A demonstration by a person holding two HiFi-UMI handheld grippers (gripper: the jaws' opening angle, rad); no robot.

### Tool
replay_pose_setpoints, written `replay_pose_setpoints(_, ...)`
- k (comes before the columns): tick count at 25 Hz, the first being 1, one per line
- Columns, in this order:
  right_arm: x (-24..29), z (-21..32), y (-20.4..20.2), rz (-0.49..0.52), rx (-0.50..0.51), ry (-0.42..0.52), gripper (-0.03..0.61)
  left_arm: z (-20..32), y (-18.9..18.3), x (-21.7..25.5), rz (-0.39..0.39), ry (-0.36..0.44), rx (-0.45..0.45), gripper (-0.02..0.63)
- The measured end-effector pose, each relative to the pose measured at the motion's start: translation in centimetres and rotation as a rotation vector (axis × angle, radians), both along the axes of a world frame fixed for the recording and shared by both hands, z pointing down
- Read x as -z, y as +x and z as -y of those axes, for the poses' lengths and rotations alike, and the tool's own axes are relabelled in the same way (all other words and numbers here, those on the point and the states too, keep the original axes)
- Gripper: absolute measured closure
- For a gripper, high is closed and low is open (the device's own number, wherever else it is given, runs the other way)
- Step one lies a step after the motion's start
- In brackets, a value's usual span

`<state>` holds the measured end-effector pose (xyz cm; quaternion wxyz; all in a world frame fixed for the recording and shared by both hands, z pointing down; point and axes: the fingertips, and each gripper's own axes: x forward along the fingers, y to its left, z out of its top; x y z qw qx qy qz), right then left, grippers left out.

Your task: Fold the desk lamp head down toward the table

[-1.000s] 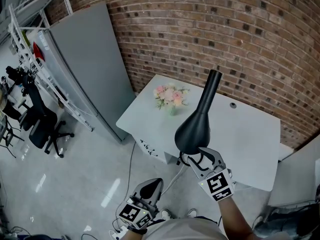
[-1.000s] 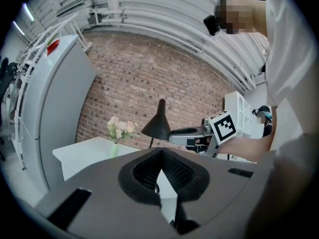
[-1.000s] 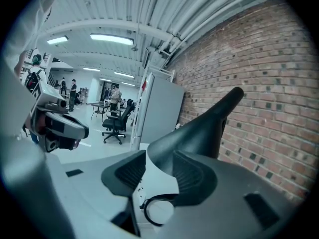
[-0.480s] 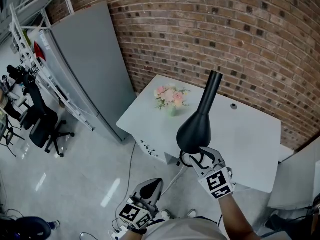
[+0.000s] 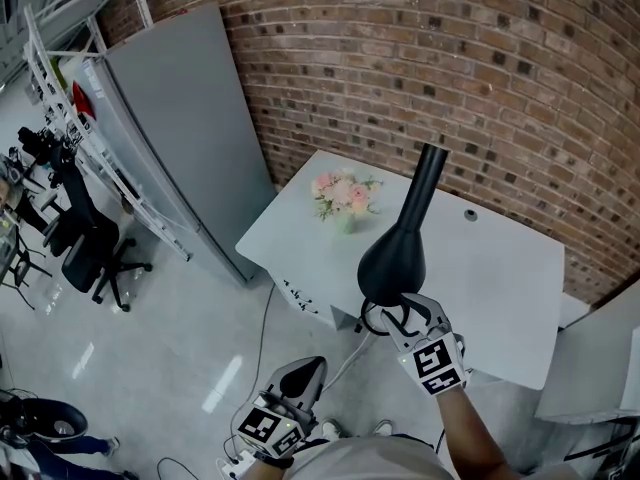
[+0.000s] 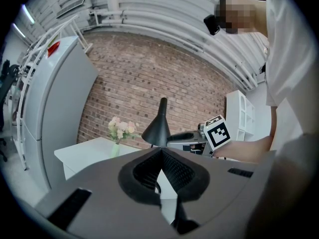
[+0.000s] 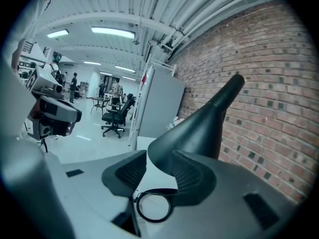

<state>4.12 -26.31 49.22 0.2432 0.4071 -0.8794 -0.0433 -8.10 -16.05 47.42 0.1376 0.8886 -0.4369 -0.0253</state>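
1. The lamp head [image 5: 392, 261], a black cone, hangs above the near edge of the white table [image 5: 500, 268]. It is well apart from the flowers [image 5: 340, 193] by the table's far-left corner.
2. The right hand-held gripper [image 5: 398, 313] has its jaws apart with the wide rim of the cone between them. The right pad looks to be against the shade, while a gap shows beside the left pad [image 7: 119, 171], so nothing is clamped yet.
3. The left hand-held gripper [image 5: 303, 368] hangs low, off the table's near edge, jaws together on nothing.
4. The cone's long axis runs from the wide mouth, nearest the person and facing down, up along the narrow neck. The neck leans toward the brick wall [image 5: 450, 58], so the head stands close to upright.
5. To do this step well, I would close squarely on the rim so the smooth shade cannot slip. Then draw the head down in the arc of its hinge instead of pulling straight.
6. The base is not visible. If it is light it may tip or slide toward the near edge, and the free left hand-held gripper could steady it.
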Motion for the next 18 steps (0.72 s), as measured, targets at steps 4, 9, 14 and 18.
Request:
replay_pose_setpoints(4,-0.45,0.26,0.26,0.005,-0.003,-0.001,0.41,-0.04,-0.03,-0.24,0.004,-0.001,0.011,0.606)
replay_pose_setpoints(9,-0.47,0.32,0.28,0.007,0.002,0.005,0.411,-0.23,-0.35,-0.16,0.002,0.0,0.03,0.606)
replay_pose_setpoints(14,-0.4,0.27,0.26,0.029,0.005,-0.013,0.41,-0.4,-0.45,-0.07,0.003,-0.004,0.039,0.606)
replay_pose_setpoints(18,0.32,-0.03,0.15,0.078,0.005,-0.023,0.411,-0.38,-0.38,0.52,0.0,-0.001,0.038,0.606)
